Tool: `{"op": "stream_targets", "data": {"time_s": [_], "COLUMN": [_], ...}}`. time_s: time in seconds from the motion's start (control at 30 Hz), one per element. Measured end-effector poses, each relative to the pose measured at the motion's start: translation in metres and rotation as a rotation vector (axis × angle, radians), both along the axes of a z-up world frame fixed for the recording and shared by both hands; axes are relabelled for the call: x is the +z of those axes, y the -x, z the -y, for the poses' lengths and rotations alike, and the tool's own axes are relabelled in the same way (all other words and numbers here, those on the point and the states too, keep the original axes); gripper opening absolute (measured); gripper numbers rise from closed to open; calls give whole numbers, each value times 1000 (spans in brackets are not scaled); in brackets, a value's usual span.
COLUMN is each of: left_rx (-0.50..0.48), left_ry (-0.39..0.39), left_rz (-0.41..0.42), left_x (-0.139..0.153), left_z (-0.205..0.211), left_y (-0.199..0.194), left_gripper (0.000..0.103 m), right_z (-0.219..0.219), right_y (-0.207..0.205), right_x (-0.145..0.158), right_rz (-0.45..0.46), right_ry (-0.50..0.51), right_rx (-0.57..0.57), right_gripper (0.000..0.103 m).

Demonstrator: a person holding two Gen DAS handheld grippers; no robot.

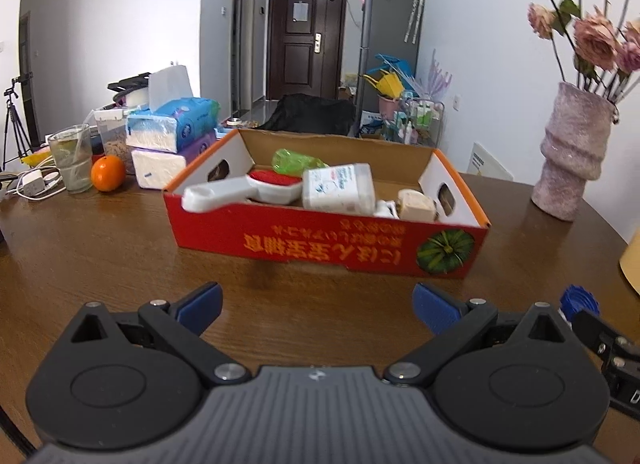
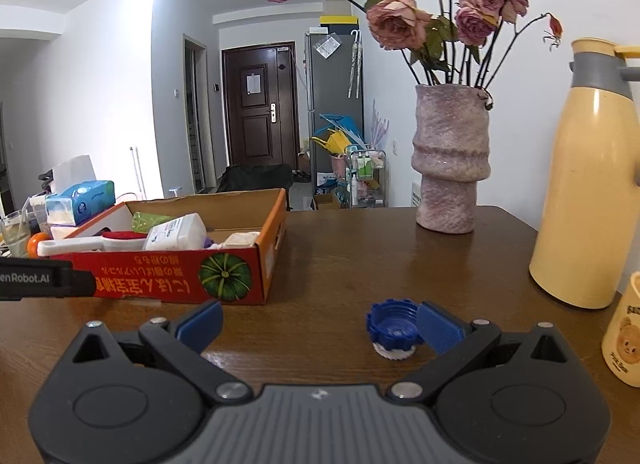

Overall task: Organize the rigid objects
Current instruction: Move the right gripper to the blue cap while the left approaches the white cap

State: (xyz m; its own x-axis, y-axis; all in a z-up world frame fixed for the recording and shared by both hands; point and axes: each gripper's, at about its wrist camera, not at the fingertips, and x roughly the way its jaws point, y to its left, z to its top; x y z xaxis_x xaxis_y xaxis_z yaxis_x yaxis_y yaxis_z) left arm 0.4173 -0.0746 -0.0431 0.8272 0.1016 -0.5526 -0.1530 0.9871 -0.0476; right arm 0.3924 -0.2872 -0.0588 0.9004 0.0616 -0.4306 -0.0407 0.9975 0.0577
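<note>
Right gripper [image 2: 318,324] fingers spread wide, blue cap [image 2: 394,324] on the table [image 2: 340,264] touching the right finger's inner pad; left gripper [image 1: 318,306] also spread, holding nothing. Best to shift right so the cap centres between the 2 pads, close squarely on its ribbed rim, then carry it to the red box [image 2: 168,276], which already holds several items.

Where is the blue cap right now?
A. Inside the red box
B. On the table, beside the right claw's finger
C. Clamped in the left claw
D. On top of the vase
B: the blue cap rests on the table against the open right claw's right finger, outside the box.
</note>
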Motion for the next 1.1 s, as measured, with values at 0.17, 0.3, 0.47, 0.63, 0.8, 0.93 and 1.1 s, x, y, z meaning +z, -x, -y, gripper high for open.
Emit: {"op": "stream_targets", "data": {"time_s": [0.17, 0.3, 0.47, 0.63, 0.8, 0.93, 1.1], "left_rx": [-42, -60, -67, -72, -80, -94, -99], "left_ry": [-8, -15, -20, -27, -28, -30, -39], "left_rz": [-11, -17, -31, -42, -51, -58, -70], "left_x": [-5, -8, -12, -18, -22, -26, -31], "left_z": [15, 26, 35, 44, 53, 61, 66], "left_y": [8, 10, 9, 5, -3, -10, -19], "left_gripper": [103, 103, 103, 103, 103, 103, 103], "right_z": [11, 21, 31, 38, 50, 56, 55], "right_y": [9, 12, 14, 12, -4, -21, -42], "right_x": [0, -3, -5, -9, -18, -26, -35], "right_rz": [-1, -13, -13, -16, -43, -65, -79], "right_ry": [-2, -1, 3, 29, 33, 43, 76], "right_rx": [0, -1, -4, -3, -2, 2, 17], "right_gripper": [103, 103, 103, 103, 101, 94, 94]}}
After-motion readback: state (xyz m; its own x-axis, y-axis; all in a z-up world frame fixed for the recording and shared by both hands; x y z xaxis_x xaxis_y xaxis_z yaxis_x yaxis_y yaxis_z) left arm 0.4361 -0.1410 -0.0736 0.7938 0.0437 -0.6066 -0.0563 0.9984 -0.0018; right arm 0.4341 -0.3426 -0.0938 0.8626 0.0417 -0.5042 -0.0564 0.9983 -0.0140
